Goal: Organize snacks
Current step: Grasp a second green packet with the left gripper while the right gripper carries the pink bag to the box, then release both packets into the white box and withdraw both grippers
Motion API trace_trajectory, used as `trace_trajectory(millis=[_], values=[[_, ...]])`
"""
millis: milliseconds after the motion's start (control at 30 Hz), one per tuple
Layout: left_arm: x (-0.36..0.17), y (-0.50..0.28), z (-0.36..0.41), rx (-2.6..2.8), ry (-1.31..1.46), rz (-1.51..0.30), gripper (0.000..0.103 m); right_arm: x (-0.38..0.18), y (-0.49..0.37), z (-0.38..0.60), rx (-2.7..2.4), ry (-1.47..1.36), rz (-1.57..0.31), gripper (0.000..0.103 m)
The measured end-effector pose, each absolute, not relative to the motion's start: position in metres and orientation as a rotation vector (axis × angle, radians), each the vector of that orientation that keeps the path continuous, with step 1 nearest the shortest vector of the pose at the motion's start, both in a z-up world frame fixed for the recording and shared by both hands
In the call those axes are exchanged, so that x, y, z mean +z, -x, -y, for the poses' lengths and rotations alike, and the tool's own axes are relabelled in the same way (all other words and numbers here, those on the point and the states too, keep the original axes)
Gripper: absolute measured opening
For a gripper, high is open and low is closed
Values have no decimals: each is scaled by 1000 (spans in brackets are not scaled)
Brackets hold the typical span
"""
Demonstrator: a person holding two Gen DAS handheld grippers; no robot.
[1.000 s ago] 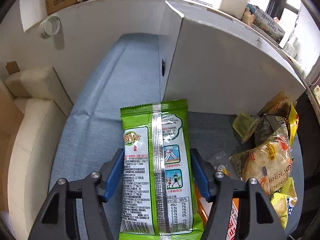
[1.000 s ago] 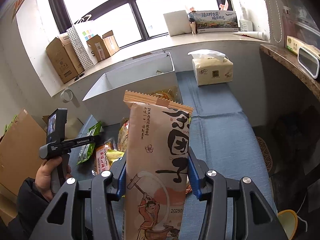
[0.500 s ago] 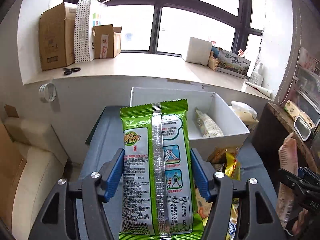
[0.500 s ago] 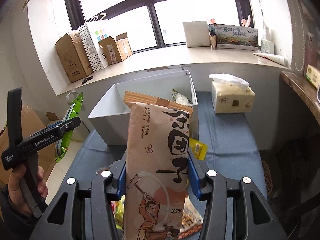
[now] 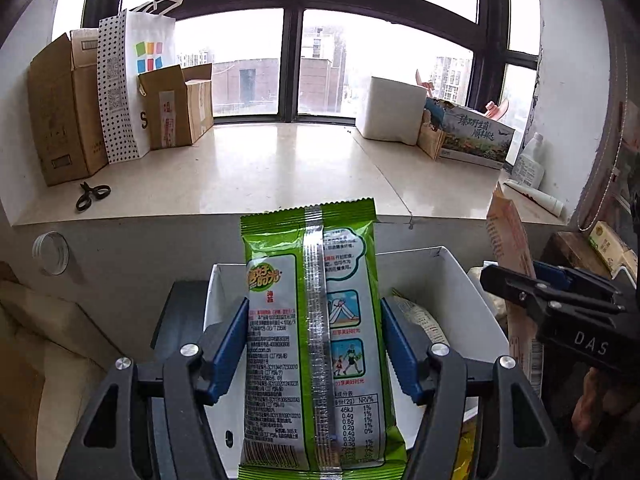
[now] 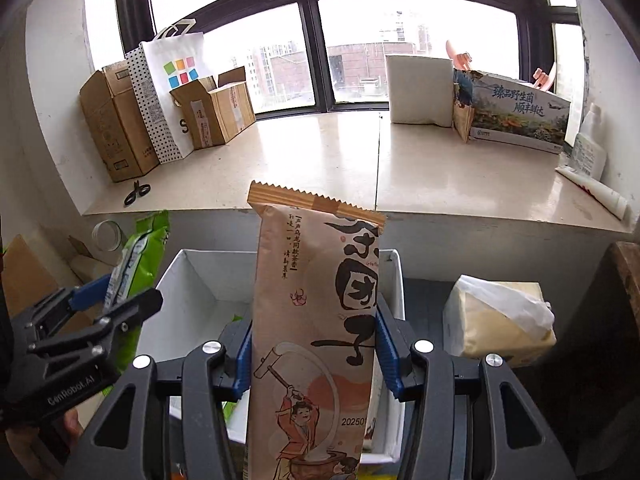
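My left gripper [image 5: 314, 344] is shut on a green snack packet [image 5: 312, 320] and holds it upright above the near side of a white open box [image 5: 472, 280]. My right gripper [image 6: 314, 348] is shut on a tan snack packet with a cartoon figure [image 6: 316, 320], upright above the same white box [image 6: 192, 280]. The right gripper also shows at the right of the left wrist view [image 5: 560, 308], and the left gripper at the left of the right wrist view [image 6: 80, 328]. A pale snack bag [image 5: 420, 316] lies inside the box.
A tissue pack [image 6: 496, 324] sits on the blue surface right of the box. The window sill behind holds cardboard boxes [image 5: 60, 108], a paper bag [image 5: 132, 80], scissors [image 5: 92, 196], a white block [image 5: 390, 110] and a printed carton [image 6: 520, 112]. A yellow packet [image 5: 468, 452] lies near the box.
Both grippers have risen and moved toward the white box, which now lies directly below each held packet. The grippers have drawn closer together. Both grips are unchanged.
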State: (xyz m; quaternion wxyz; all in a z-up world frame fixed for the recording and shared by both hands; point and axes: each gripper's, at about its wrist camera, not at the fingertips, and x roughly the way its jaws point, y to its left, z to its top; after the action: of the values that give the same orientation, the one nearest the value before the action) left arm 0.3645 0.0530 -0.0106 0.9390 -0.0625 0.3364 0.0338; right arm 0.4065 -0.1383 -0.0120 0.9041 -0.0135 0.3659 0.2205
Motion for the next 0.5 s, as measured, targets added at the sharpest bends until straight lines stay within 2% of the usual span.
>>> trace_trajectory(millis=[67,100,133,167,200,500], values=[[-22,-375,-57,87,126,-705,77,-15,-423,136,435,36,-755,57],[-26,-377,-58,107,115,-713,91,-17,-430,135,430,31,-757,64],[-31,-378,-60,112,115,-716,103,-18,-436,135,425,25,-765,74],[-34,-378,-62,104,119,-717,103,-19,-439,135,424,11,-759,98],[-37,-375,-64,108,120,-725,103,-18,-439,138,434,-11,-725,103],[-35,-351,-61,124,77,-711,103,-12,-413,147,443,-15,-658,103]])
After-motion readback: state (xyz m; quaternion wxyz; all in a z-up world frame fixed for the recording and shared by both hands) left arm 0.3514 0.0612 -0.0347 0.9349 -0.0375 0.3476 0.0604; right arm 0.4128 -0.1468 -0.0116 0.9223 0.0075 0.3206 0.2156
